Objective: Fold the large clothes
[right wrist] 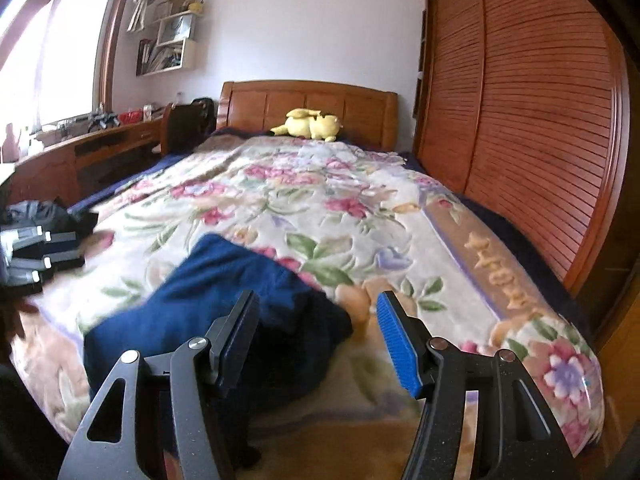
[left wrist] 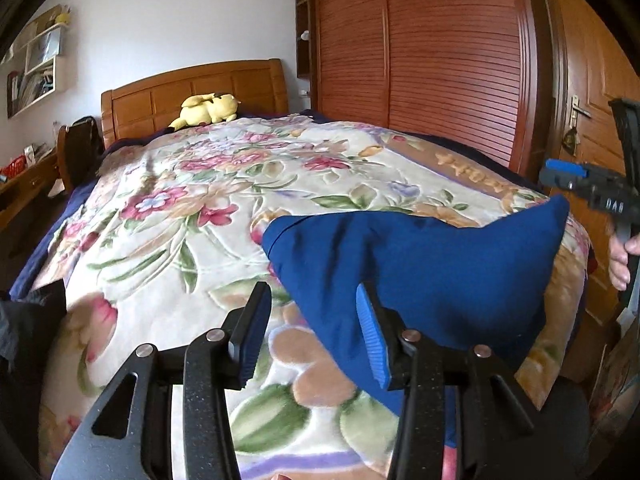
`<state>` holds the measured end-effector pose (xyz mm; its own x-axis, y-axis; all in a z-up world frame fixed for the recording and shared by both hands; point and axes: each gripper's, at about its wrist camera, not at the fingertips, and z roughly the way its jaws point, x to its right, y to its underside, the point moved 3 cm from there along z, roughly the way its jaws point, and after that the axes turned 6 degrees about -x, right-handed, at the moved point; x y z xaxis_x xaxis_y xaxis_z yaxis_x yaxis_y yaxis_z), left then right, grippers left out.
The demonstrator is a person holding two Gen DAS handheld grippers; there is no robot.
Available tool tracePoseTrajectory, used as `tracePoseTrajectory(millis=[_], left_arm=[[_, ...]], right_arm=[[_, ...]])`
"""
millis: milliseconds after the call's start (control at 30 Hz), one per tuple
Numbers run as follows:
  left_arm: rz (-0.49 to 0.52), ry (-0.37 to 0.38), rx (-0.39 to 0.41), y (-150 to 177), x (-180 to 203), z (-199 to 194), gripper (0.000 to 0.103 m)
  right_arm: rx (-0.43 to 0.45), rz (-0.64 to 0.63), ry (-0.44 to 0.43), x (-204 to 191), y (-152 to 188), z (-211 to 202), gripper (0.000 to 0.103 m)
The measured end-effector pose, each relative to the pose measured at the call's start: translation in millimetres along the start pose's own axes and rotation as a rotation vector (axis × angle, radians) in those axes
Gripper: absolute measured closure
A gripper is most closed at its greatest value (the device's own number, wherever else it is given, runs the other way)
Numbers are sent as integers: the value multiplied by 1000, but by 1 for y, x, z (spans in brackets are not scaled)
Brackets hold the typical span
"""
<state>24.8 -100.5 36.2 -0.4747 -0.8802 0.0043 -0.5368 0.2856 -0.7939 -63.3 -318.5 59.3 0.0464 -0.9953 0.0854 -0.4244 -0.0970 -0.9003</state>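
A dark blue garment [left wrist: 424, 268] lies bunched near the foot of the bed on a floral blanket [left wrist: 192, 216]. My left gripper [left wrist: 312, 334] is open, its right finger against the garment's near edge, the left finger over the blanket. The right gripper [left wrist: 592, 188] shows at the far right of the left wrist view, past the garment's right corner. In the right wrist view the garment [right wrist: 224, 300] lies low left, and my right gripper [right wrist: 316, 338] is open and empty just above its right part. The left gripper [right wrist: 36, 256] shows blurred at the left edge.
A yellow plush toy [left wrist: 208, 110] lies by the wooden headboard [right wrist: 308, 104]. A slatted wooden wardrobe [right wrist: 528, 112] runs along the bed's right side. A door [left wrist: 592, 92] stands beyond it. A desk [right wrist: 80, 152] and chair stand left. Dark clothing [left wrist: 28, 328] lies at the bed's left edge.
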Motion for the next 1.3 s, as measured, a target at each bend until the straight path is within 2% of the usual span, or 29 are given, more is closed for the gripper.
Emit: tracePoseTrajectory(millis=[100,233,467,533,600,733,833,967,1167,1300], left_arm=[[-19,9,7,5,-6,5,57],[-19,15,1,11,-8,9,56],[-16,21,-22,21,-11,14,52],[-18,20,-28,24,-13,15,51],[-19,19,-33,25,-13,17,50],[-18,21,-37,27,-12,18,46],[-13,18,-38,28,-11,20,44],[-18,17,-39,28,-11,25,43],[-14,12,-38,27,-9,30,38],[-5,-1,-31,30,-8,31,34]], right_arm=[[-27,-2,-38,-13,-2,8,40],[-115,-32,-102,-34,7,28,40],[-324,-53,-93,-41,62,63,40],[-355,-47,-77,-35,73,68,40],[-365,-21,-98,-29,75,69,40],[-354,-13,-132,-26,56,67,40],[-298,-1,-153,-12,33,60,40],[-270,-28,-123,2,0,84,40],[-405,-54,-166,3,-13,177,40],[-485,6,-241,12,-18,227,40]])
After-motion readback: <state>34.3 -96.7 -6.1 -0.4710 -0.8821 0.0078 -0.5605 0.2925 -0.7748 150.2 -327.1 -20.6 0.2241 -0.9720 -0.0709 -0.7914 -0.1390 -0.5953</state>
